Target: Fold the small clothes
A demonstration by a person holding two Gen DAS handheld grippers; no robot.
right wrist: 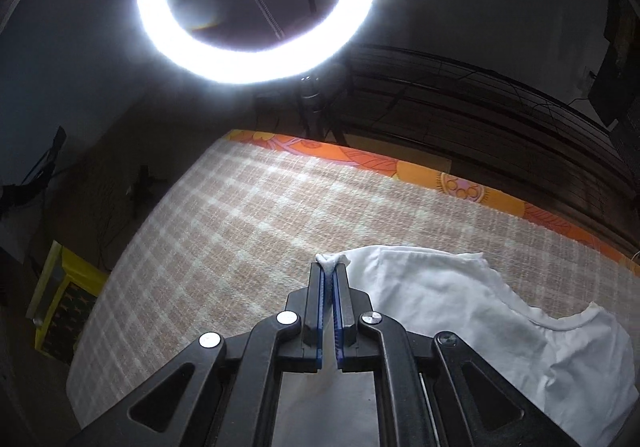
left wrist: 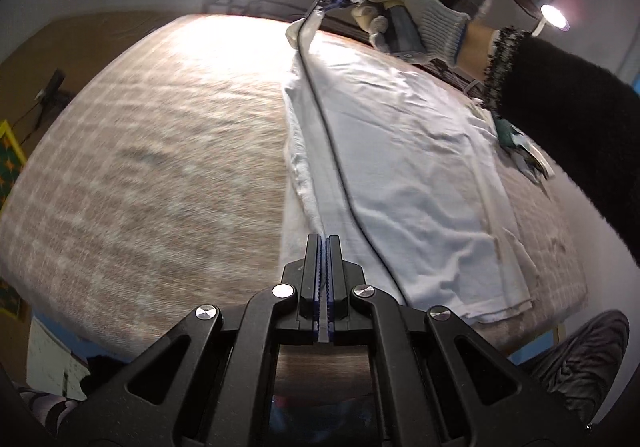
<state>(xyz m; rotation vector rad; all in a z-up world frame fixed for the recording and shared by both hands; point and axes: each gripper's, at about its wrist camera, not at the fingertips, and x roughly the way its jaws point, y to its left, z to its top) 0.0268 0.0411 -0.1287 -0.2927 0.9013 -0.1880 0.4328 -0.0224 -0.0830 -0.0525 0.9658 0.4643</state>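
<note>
A white T-shirt [left wrist: 404, 159] lies on the checked beige tablecloth [left wrist: 152, 151], its left side lifted into a raised fold. My left gripper [left wrist: 324, 239] is shut on the near end of that fold. My right gripper [left wrist: 340, 3], held by a gloved hand, is shut on the far end of the same fold. In the right wrist view the right gripper [right wrist: 330, 267] pinches a bunched white corner, and the shirt [right wrist: 460, 311] with its neckline spreads to the right.
A black cable [left wrist: 340, 167] runs across the shirt to the right gripper. A bright ring light [right wrist: 256, 3] stands beyond the far table edge. An orange patterned cloth [right wrist: 400, 167] borders the far edge. Small objects [left wrist: 520, 151] lie at the right of the table.
</note>
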